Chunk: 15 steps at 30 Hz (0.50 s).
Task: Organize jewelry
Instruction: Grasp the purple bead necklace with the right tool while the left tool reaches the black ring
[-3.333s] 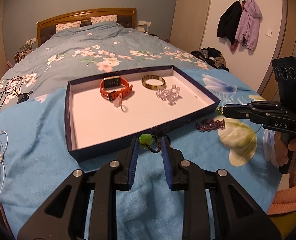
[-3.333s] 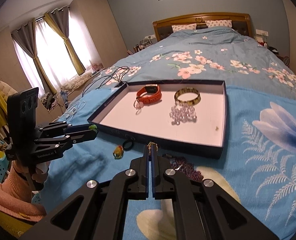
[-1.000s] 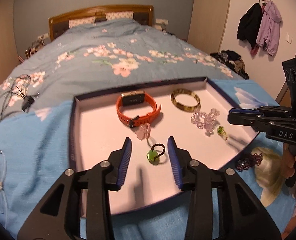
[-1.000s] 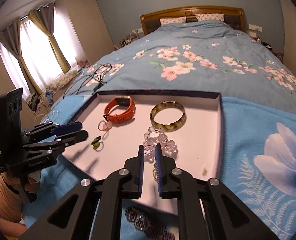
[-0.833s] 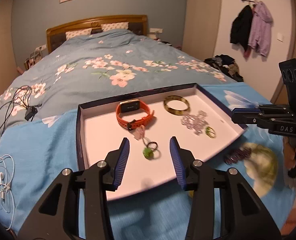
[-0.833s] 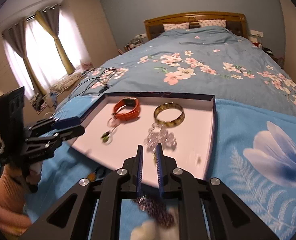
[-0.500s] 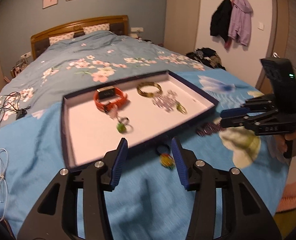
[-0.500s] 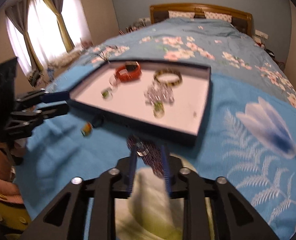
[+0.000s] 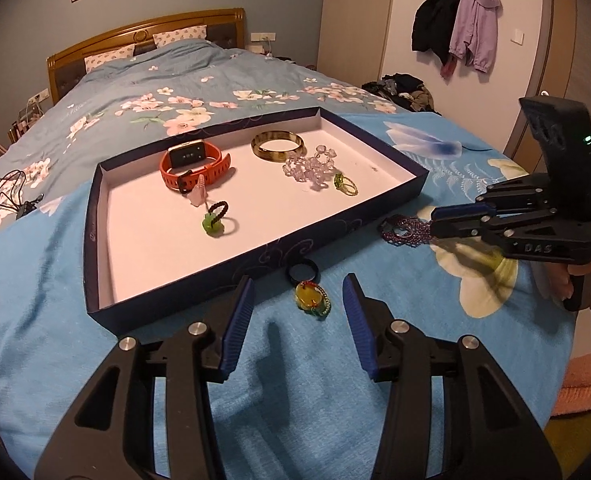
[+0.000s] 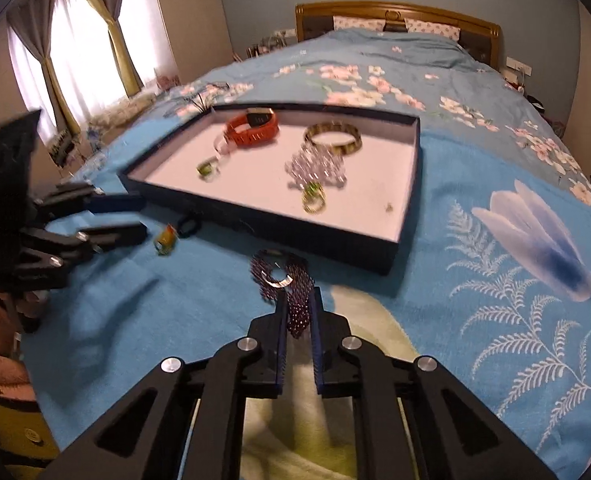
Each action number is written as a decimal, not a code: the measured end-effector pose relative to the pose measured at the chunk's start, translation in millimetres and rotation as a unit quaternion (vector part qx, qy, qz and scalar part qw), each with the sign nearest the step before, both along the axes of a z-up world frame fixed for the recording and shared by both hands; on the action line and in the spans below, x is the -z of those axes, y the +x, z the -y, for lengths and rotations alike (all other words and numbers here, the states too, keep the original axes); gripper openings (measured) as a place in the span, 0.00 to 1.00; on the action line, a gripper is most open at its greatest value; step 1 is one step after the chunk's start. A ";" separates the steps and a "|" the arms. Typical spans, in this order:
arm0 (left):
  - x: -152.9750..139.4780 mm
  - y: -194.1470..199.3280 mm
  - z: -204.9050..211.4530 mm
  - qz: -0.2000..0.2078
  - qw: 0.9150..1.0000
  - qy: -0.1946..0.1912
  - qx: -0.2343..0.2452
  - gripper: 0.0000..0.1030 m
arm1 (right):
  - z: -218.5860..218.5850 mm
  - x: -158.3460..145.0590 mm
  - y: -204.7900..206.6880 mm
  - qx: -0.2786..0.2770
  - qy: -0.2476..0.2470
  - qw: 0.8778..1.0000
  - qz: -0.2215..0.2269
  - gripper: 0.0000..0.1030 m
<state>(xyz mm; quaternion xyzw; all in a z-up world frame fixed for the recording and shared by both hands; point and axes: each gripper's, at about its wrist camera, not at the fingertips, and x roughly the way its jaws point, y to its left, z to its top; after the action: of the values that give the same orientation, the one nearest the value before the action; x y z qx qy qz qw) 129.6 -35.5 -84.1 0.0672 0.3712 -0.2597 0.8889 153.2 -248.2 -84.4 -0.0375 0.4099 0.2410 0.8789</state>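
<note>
The right gripper (image 10: 297, 316) has just been closing and is pinching the purple bracelet (image 10: 281, 276), lower centre, just outside the tray (image 10: 403, 236); lifting gently should avoid snagging. The left gripper (image 9: 297, 312) is gaping around the yellow pendant (image 9: 310, 298).

Walls: blue-grey
Bed (image 9: 143, 92): far — wooden headboard (image 10: 399, 12)
Window (image 10: 83, 52): left — bright, curtained
Coats (image 9: 455, 36): right wall
</note>
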 end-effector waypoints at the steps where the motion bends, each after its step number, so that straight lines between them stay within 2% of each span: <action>1: 0.5 0.7 -0.2 -0.002 1.000 -0.001 0.000 0.44 | 0.1 -2.9 -1.8 0.000 0.004 1.000 0.005 0.07; 13: 2.8 2.6 3.4 -0.012 1.000 0.006 0.008 0.44 | 1.3 -43.4 -7.8 -0.015 0.094 0.994 0.046 0.06; 15: 4.4 4.3 3.9 -0.018 1.000 0.008 0.009 0.44 | 0.9 -45.0 -7.2 -0.011 0.096 0.994 0.047 0.06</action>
<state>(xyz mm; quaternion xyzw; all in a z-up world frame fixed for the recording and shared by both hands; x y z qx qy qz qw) 133.9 -39.4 -88.5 0.0729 0.3884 -0.2655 0.8794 145.9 -249.2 -39.4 0.0315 0.3427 0.2867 0.8941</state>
